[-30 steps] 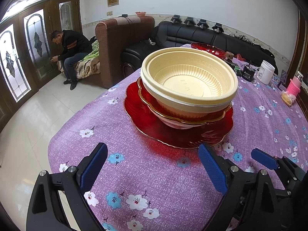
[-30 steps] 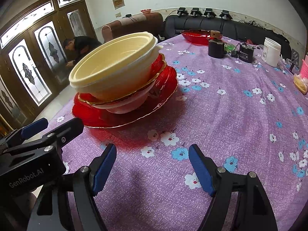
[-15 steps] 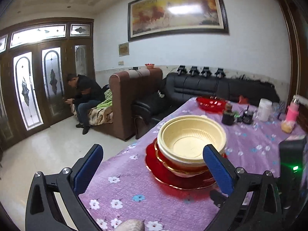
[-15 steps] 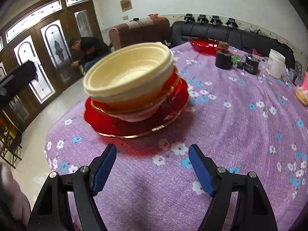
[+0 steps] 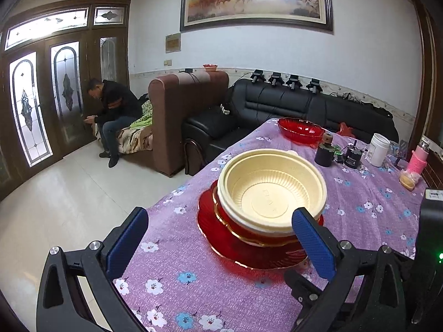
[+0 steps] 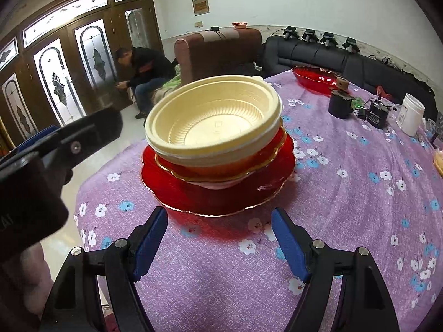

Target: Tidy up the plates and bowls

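A stack stands near the table's front corner: a cream plastic bowl point(image 5: 272, 191) point(image 6: 214, 127) on top, a red gold-rimmed bowl point(image 6: 265, 156) under it, and a wide red plate point(image 5: 243, 251) point(image 6: 218, 196) at the bottom. My left gripper point(image 5: 220, 242) hangs open above the near side of the stack with nothing between its blue pads. Just short of the plate's front rim my right gripper point(image 6: 220, 244) is open and empty too. A second red dish point(image 5: 300, 129) point(image 6: 315, 78) lies at the far end of the table.
A purple flowered cloth point(image 6: 346, 207) covers the table. At its far right stand a dark cup point(image 6: 340, 105), a black device point(image 6: 378, 114), a white jar point(image 6: 412, 113) and a pink bottle point(image 5: 418, 160). Sofas point(image 5: 277, 105) and a seated person point(image 5: 113, 116) lie beyond the table's left edge.
Both grippers have risen and drawn back from the stack, which now looks smaller and lower in each view. The left gripper has tipped up, showing more of the room. The stack stays put.
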The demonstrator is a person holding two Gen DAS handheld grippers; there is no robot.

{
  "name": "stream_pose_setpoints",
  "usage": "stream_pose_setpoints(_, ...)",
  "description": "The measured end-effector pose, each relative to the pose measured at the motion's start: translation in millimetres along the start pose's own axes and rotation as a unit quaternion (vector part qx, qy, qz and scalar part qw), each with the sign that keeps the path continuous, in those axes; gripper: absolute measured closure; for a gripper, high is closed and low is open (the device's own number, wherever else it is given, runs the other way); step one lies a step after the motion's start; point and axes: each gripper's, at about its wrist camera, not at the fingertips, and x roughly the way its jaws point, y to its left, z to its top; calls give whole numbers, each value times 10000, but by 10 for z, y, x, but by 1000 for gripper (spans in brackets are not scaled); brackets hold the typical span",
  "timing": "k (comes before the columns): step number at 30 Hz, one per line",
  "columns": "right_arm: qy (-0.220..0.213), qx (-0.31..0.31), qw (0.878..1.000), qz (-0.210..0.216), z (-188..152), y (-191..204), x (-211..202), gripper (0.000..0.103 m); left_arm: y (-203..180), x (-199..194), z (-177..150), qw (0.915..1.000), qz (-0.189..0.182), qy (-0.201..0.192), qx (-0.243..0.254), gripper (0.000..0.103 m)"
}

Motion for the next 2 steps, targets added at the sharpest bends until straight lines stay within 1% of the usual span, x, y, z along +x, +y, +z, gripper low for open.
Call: stream_pose_setpoints(2,0,102,9999,105,-6,-89,-43,21,-60,1,42,9999,-2,41,138,0)
